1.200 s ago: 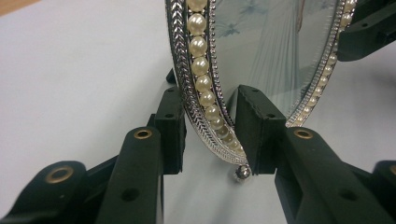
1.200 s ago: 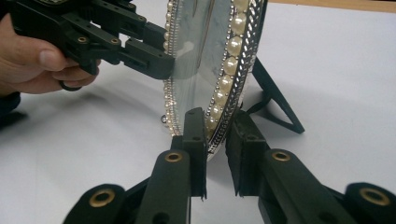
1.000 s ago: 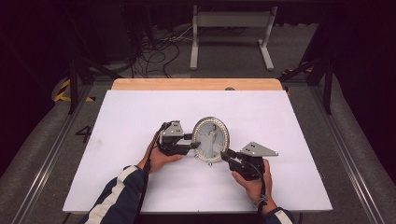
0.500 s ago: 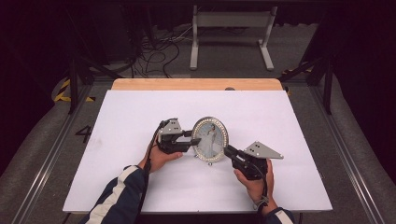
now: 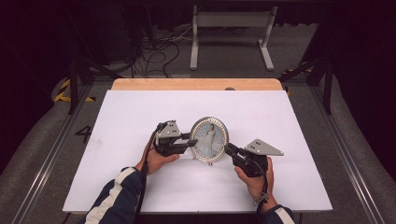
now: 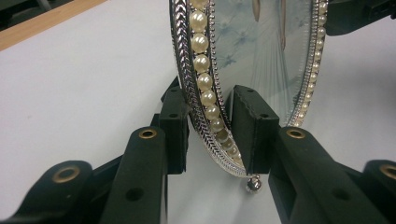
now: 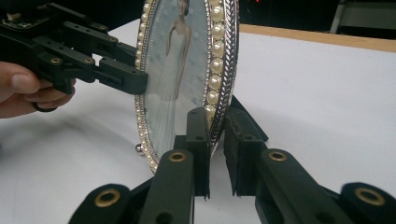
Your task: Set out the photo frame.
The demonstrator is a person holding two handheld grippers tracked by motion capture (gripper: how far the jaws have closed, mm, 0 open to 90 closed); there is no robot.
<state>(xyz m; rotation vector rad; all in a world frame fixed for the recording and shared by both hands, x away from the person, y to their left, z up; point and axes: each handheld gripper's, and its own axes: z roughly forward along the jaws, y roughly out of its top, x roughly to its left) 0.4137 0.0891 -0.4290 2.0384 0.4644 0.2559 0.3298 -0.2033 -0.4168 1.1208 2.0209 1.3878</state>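
Our left tool [image 5: 190, 141] has its jaws straddling the lower rim of the oval silver picture frame edged with pearl beads [image 5: 209, 139], close on either side of it, and in the left gripper view a thin gap shows, so we cannot tell whether they truly pinch. Our right tool [image 5: 229, 149] straddles the opposite rim the same way, at about 4 o'clock on the frame, with its jaws nearly touching the beads. The frame stands upright near the middle of the white counter [image 5: 140, 116], its small ball feet on or just over the surface. We judge the standing-up mostly done: what is left is to let go with both tools and see it stay up. Against the earlier frames, the frame looks more upright and squarer to us, and our right tool sits slightly lower.
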